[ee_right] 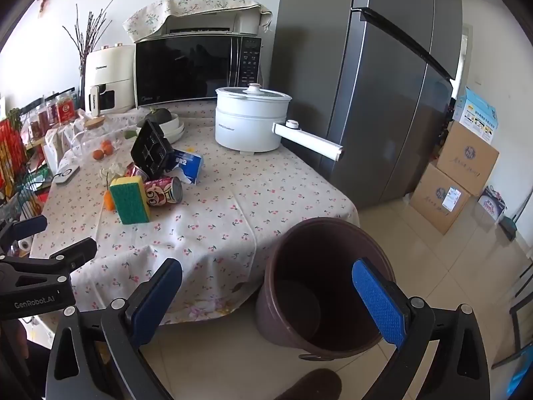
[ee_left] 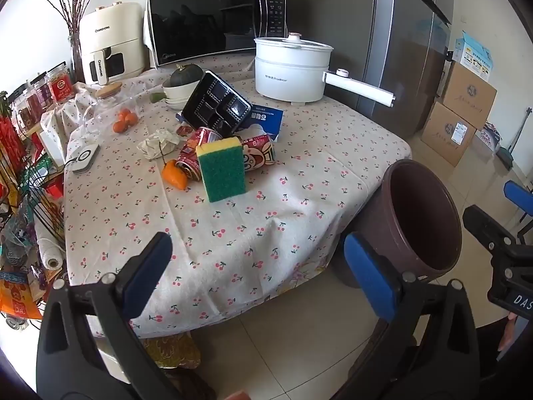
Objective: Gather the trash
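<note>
Tall grey steel refrigerator (ee_right: 383,83) at the back right, beside the worktop (ee_right: 233,206) under its white cherry-print cloth. Stacked brown cardboard boxes (ee_right: 453,180) on the floor tiles to the right of it, print on them too small to read. Black-fronted microwave (ee_left: 216,23) at the rear of the worktop, badge under the door unreadable. Cream air fryer (ee_left: 111,43) left of it, lettered "CHANGHONG" on body and handle. White lidded electric pot (ee_left: 291,66) with long handle, grey wording on its side too blurred to make out.

Round dark-brown plastic bin (ee_right: 319,286) on the floor just off the worktop's near right corner, upright, mouth open, nothing visible inside.

Mid-worktop, a tight cluster: black compartmented plastic meal tray (ee_left: 218,103) tilted against a blue tissue packet (ee_left: 266,118); red crushed drink cans (ee_left: 258,150) with cartoon faces, lying on their sides; green-and-yellow scouring sponge (ee_left: 223,168) standing on edge before them; crumpled white paper (ee_left: 158,143); small orange pepper (ee_left: 175,173).

Left gripper (ee_left: 256,270) and right gripper (ee_right: 269,291), blue-padded fingers spread wide, pinching nothing; "GenRobot.AI" printed on the left one's body.
</note>
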The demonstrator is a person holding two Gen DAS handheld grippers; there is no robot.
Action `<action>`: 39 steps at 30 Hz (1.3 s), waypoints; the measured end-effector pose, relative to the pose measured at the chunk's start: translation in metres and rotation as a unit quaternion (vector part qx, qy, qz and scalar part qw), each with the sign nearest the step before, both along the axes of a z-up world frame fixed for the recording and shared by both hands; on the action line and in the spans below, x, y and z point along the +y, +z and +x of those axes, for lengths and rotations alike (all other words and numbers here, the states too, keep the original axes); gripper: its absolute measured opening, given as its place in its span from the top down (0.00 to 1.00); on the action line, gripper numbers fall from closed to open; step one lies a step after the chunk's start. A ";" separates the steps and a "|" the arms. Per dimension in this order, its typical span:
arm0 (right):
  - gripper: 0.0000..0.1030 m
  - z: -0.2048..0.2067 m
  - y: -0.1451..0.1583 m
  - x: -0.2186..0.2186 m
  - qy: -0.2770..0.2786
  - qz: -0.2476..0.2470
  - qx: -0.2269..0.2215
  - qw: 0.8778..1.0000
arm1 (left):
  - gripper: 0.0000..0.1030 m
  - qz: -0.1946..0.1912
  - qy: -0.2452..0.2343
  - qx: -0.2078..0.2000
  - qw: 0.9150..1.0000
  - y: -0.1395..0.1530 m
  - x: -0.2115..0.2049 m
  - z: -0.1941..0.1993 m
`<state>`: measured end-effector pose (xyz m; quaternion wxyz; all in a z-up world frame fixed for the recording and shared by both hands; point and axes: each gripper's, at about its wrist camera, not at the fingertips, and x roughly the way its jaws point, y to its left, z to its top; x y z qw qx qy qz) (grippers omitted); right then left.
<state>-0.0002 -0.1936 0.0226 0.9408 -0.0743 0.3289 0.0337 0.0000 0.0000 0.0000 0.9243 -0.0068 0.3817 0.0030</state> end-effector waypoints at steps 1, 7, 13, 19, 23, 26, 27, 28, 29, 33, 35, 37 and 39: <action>0.00 0.000 0.000 0.000 0.001 0.000 0.000 1.000 | 0.00 0.000 0.001 0.000 1.000 0.000 0.000 0.000; 0.00 0.000 -0.001 0.000 0.000 0.000 0.001 1.000 | 0.00 0.001 0.001 0.000 1.000 0.000 -0.001 0.001; 0.00 0.000 -0.001 0.000 0.001 0.000 0.001 1.000 | 0.00 0.001 0.001 0.001 1.000 0.001 0.000 0.000; 0.00 -0.001 -0.002 0.000 -0.001 -0.001 0.002 1.000 | 0.00 0.000 0.001 0.000 1.000 0.005 0.000 0.002; 0.00 -0.003 -0.005 0.000 -0.002 -0.001 0.003 1.000 | 0.00 0.001 0.001 0.000 1.000 0.002 -0.002 0.000; 0.00 -0.002 -0.008 0.001 -0.002 -0.002 0.006 1.000 | 0.00 0.001 0.000 0.000 1.000 0.003 -0.002 0.000; 0.00 -0.001 -0.008 0.001 -0.002 -0.002 0.007 1.000 | 0.00 0.001 0.001 0.000 1.000 0.002 -0.002 -0.001; 0.00 -0.001 -0.008 0.001 -0.002 -0.002 0.007 1.000 | 0.00 0.001 0.001 -0.001 1.000 0.003 -0.002 -0.001; 0.00 -0.002 -0.009 0.001 -0.002 -0.002 0.007 1.000 | 0.00 0.001 0.001 0.000 1.000 0.003 -0.002 -0.001; 0.00 0.000 -0.007 0.001 -0.002 -0.002 0.007 1.000 | 0.00 0.003 0.001 0.003 1.000 -0.002 -0.001 0.000; 0.00 -0.001 -0.007 0.001 -0.002 -0.002 0.007 1.000 | 0.00 0.001 0.001 0.004 1.000 -0.002 0.000 -0.001; 0.00 -0.001 -0.008 0.001 -0.002 -0.002 0.008 1.000 | 0.00 0.002 0.001 0.002 1.000 -0.002 0.002 -0.001; 0.00 -0.001 -0.007 0.000 -0.003 -0.003 0.009 1.000 | 0.00 0.001 0.001 0.001 1.000 -0.001 0.003 -0.002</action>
